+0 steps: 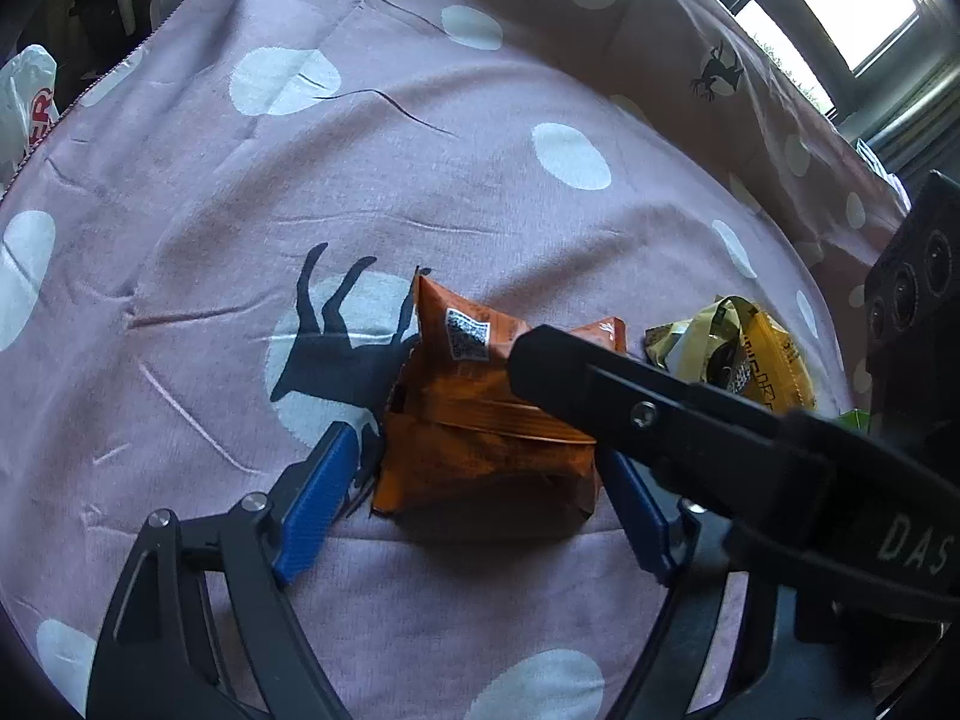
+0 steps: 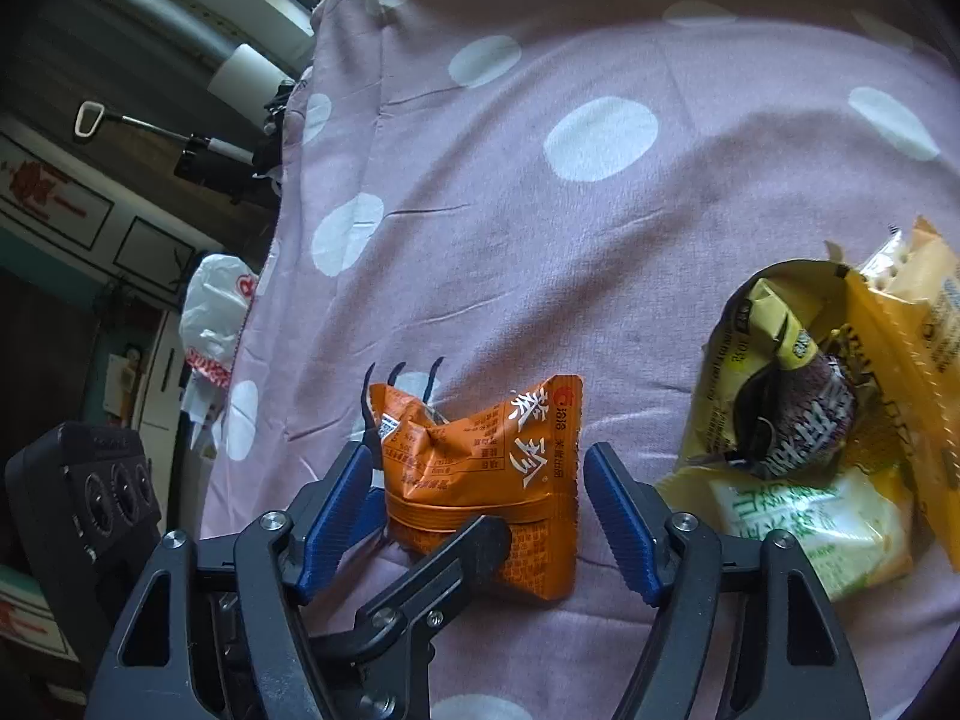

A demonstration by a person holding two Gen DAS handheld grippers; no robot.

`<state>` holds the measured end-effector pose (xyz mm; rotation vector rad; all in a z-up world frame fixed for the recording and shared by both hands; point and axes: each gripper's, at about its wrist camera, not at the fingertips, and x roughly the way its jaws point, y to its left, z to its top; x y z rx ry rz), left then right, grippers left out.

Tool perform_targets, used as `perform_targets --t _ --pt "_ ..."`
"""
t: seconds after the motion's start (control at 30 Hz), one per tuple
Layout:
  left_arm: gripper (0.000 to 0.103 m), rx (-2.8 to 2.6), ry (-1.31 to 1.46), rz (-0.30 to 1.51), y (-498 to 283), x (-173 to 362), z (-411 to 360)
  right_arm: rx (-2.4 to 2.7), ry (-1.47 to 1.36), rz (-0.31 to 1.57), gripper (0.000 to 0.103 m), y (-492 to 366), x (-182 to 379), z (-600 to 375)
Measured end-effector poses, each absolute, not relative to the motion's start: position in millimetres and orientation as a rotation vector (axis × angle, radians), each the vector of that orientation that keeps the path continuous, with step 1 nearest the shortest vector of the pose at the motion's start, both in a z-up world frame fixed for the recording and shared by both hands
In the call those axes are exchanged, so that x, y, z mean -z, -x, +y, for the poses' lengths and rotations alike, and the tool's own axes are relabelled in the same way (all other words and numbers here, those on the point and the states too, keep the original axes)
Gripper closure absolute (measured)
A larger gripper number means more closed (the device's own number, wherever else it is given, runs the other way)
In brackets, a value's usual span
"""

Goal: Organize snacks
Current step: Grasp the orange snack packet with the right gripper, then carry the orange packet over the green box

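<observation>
Left gripper [image 1: 483, 483] straddles the orange snack packet [image 1: 486, 420] on the dotted pink cloth [image 1: 420, 180]; its blue pads stand just off the sides, not yet pinching. Right gripper [image 2: 474, 516] straddles the same packet, jaws likewise unclenched. Best, I judge, to let one gripper take it squarely across the middle and the other clear away. Count: one orange packet here; right of it, one open yellow bag [image 2: 780, 372] holding at least three small packets.

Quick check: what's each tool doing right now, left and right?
Left tool: open, blue pads either side of the orange snack packet, not pressing it.
Right tool: open, straddling the same packet, not gripping.
</observation>
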<state>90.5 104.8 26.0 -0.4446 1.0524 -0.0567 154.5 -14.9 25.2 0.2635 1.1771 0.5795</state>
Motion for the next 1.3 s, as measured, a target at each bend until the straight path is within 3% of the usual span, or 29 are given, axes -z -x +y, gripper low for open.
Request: perform_targets --t 0.43,1.3 --pt "0.041 0.048 0.361 1.034 -76.7 -37.1 83.1 -0.667 -0.300 1.130 0.040 -135.0 -27.2 -28.6" --pt "0.041 0.232 0.185 0.804 18.2 -119.4 -35.4 -0.507 -0.284 0.787 0.042 -0.5 -122.9 -139.4"
